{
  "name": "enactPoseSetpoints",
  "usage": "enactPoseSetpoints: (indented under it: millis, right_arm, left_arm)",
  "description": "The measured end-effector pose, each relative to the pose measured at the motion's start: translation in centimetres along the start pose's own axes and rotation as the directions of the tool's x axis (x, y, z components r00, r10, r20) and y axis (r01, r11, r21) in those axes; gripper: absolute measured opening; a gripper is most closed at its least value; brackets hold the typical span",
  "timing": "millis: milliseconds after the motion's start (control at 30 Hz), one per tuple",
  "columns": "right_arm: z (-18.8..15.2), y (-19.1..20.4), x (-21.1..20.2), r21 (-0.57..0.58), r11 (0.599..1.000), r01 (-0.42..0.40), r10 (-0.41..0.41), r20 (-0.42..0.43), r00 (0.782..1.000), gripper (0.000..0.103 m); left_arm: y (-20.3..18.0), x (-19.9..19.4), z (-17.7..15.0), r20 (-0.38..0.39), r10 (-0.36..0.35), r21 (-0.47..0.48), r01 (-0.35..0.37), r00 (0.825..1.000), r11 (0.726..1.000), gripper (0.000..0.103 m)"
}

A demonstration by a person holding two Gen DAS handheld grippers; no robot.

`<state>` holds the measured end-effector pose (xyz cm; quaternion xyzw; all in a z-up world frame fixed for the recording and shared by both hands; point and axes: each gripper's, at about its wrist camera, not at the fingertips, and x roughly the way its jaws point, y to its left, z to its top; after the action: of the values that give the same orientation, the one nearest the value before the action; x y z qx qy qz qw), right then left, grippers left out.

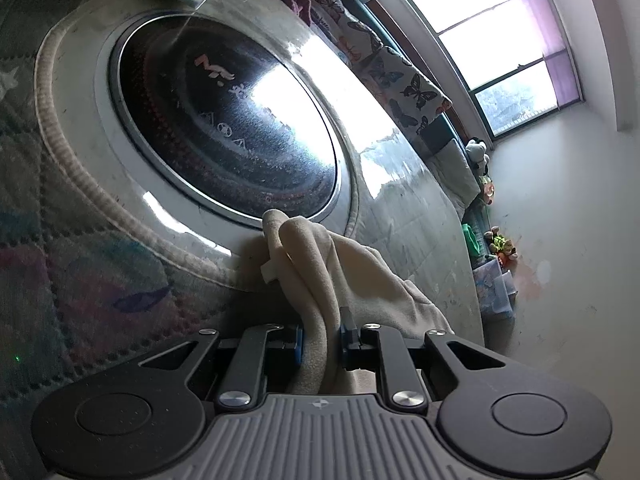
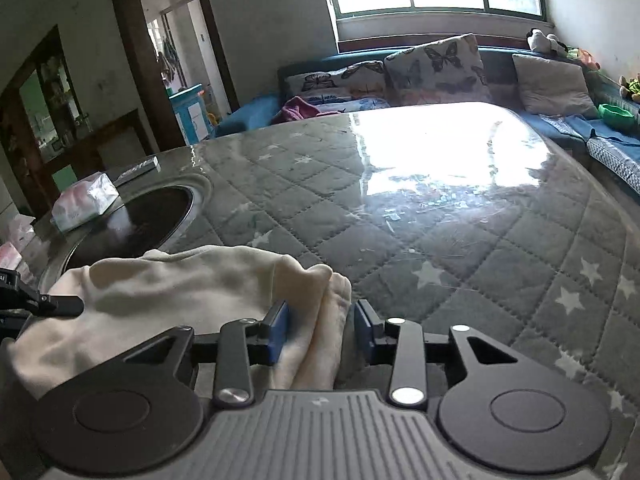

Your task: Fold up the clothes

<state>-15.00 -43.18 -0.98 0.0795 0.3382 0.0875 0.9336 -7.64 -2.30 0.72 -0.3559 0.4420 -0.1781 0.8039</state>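
Note:
A cream garment (image 1: pixel 352 276) hangs bunched between both grippers over the table. My left gripper (image 1: pixel 320 340) is shut on a fold of it, with the cloth rising past the blue pads. In the right wrist view the same garment (image 2: pixel 172 280) stretches to the left. My right gripper (image 2: pixel 320 332) holds its bunched edge; the left pad presses the cloth and a small gap shows at the right pad. The tip of the left gripper (image 2: pixel 60 306) shows at the left edge, against the cloth.
The table (image 2: pixel 440 240) has a grey quilted star-pattern cover under glossy clear film. A round black glass inset (image 1: pixel 224 120) sits in it, with a tissue pack (image 2: pixel 82 204) and a flat box (image 2: pixel 140 170) beside it. A sofa with butterfly cushions (image 2: pixel 436 64) runs behind.

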Motion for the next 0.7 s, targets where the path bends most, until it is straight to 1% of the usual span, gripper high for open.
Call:
enactPoseSetpoints:
  millis: [33,100,167,300,367,433,600,700]
  right_arm:
    - [0.0,0.2,-0.1,-0.007,1.000,-0.003,0.003,-0.003,1.000,0.035]
    - [-0.1,0.6,-0.2,-0.020,1.000,-0.008,0.007,-0.008,1.000,0.018]
    - [-0.1,0.8,-0.4,-0.023,1.000,-0.019,0.019,-0.001,1.000,0.012]
    - [-0.1,1.2,-0.9,-0.029,0.999,-0.043,0.043,0.013,0.999,0.010]
    - [0.0,1.0,-1.7,-0.031,0.998,-0.045,0.046,0.033,0.998,0.010]
    - [0.3,0.7,-3.1,-0.034,0.999,-0.031,0.033,0.063,0.997,0.010]
    - [1.2,-0.4,-5.6,-0.048,0.998,0.041,-0.035,0.117,0.992,0.009]
    - [1.7,-2.1,-7.1,-0.036,0.994,0.108,-0.102,0.145,0.984,0.009]
  left_arm:
    - [-0.2,0.1,0.0,0.002,0.005,0.012,-0.005,1.000,1.000,0.018]
    - [-0.5,0.1,0.0,0.007,0.014,0.035,-0.015,1.000,0.999,0.017]
    - [-0.9,0.2,0.0,0.014,0.018,0.055,-0.019,1.000,0.998,0.017]
    - [-2.3,-0.2,0.2,0.029,0.008,0.113,-0.012,1.000,0.994,0.016]
    - [-3.4,-0.4,0.4,0.037,-0.003,0.152,-0.003,0.999,0.988,0.015]
    - [-4.8,-0.1,0.6,0.031,-0.024,0.189,0.018,0.999,0.982,0.015]
    - [-8.8,1.9,0.2,-0.005,-0.075,0.268,0.073,0.997,0.961,0.015]
    - [-11.2,4.0,0.0,-0.040,-0.103,0.294,0.110,0.994,0.950,0.015]
